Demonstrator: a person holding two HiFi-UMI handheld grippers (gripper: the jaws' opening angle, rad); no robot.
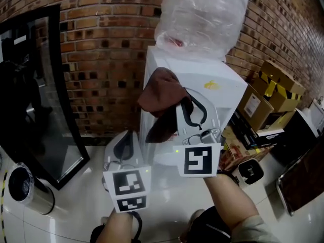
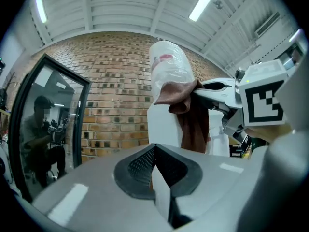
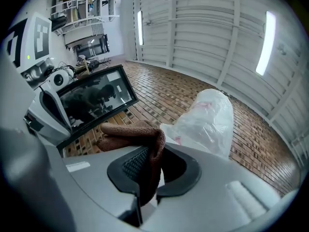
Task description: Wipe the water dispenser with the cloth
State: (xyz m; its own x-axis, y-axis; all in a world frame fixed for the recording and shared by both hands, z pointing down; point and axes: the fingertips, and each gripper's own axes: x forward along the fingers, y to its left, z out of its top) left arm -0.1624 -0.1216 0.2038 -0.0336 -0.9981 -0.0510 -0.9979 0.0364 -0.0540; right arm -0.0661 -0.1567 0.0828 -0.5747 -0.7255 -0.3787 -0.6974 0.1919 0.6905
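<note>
The white water dispenser (image 1: pixel 223 92) stands against the brick wall, and its bottle (image 1: pixel 202 14) on top is wrapped in clear plastic. My right gripper (image 1: pixel 188 109) is shut on a brown cloth (image 1: pixel 159 97), which hangs bunched in front of the dispenser's upper left corner. Whether the cloth touches the cabinet cannot be told. In the right gripper view the cloth (image 3: pixel 130 132) drapes out from between the pads of the gripper (image 3: pixel 149 154). My left gripper (image 1: pixel 124 148) is lower and to the left, shut with nothing in it. It (image 2: pixel 153 152) points at the dispenser (image 2: pixel 161 124) and the hanging cloth (image 2: pixel 193 117).
A black-framed glass panel (image 1: pixel 48 90) leans against the brick wall (image 1: pixel 101 44) at the left. A round metal bin (image 1: pixel 23 189) stands at the lower left. Cardboard boxes (image 1: pixel 266 97) are stacked to the right of the dispenser. The floor is glossy white tile (image 1: pixel 167 211).
</note>
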